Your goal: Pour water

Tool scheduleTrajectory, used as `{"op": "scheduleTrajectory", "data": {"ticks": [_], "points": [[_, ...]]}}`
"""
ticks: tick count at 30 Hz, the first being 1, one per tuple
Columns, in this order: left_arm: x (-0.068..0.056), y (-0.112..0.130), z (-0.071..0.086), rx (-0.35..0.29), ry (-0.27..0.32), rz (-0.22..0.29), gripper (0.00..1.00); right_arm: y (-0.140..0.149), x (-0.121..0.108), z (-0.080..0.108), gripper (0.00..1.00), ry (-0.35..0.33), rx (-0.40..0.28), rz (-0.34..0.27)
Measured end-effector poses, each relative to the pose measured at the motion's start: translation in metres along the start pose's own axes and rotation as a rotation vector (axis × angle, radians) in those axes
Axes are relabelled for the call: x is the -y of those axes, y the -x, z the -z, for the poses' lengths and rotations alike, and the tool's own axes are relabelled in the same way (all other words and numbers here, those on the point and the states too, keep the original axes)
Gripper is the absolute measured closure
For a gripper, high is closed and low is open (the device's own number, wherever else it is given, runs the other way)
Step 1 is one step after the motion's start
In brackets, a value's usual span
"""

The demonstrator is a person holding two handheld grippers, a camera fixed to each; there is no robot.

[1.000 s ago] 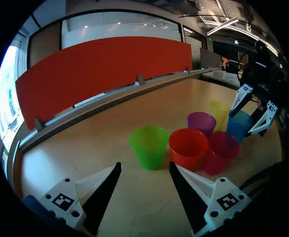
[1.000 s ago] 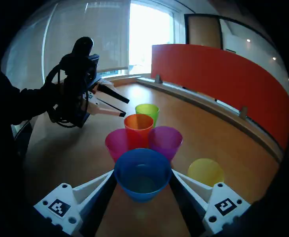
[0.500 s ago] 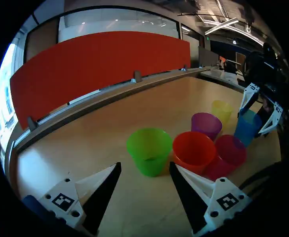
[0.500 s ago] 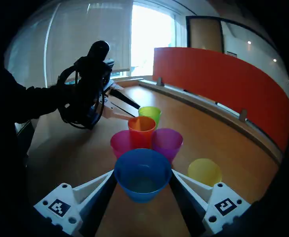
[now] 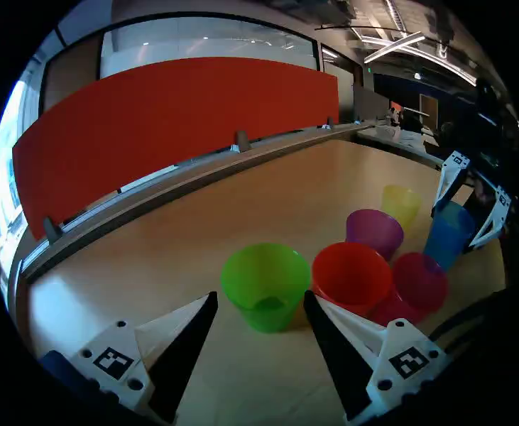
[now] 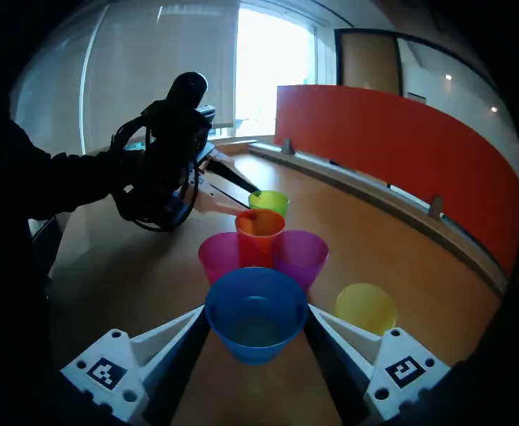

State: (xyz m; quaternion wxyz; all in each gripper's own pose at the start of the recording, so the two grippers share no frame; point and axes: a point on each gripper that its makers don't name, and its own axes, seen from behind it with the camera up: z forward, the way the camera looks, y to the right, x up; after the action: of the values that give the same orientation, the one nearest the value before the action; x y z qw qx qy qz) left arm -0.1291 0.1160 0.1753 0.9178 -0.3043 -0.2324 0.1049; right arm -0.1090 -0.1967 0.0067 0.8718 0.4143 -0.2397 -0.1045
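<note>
Right gripper (image 6: 257, 309): fingers clamped on either side of the blue cup (image 6: 255, 325), which is upright. Left gripper (image 5: 259, 295): fingers spread wide, green cup (image 5: 265, 280) just ahead of the tips. Beyond, clustered on the wooden table (image 5: 188, 238): orange cup (image 5: 350, 275), pink cup (image 5: 419, 280), purple cup (image 5: 374, 231), yellow cup (image 5: 401, 202).

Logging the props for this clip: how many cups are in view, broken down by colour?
green cup: 1
orange cup: 1
purple cup: 1
pink cup: 1
yellow cup: 1
blue cup: 1
Total: 6 cups
</note>
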Motion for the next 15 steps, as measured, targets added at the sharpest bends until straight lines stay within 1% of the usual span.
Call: {"op": "scheduleTrajectory", "data": {"ticks": [15], "points": [[0.000, -0.006, -0.016, -0.009, 0.009, -0.010, 0.10, 0.003, -0.001, 0.002, 0.09, 0.001, 0.007, 0.005]]}}
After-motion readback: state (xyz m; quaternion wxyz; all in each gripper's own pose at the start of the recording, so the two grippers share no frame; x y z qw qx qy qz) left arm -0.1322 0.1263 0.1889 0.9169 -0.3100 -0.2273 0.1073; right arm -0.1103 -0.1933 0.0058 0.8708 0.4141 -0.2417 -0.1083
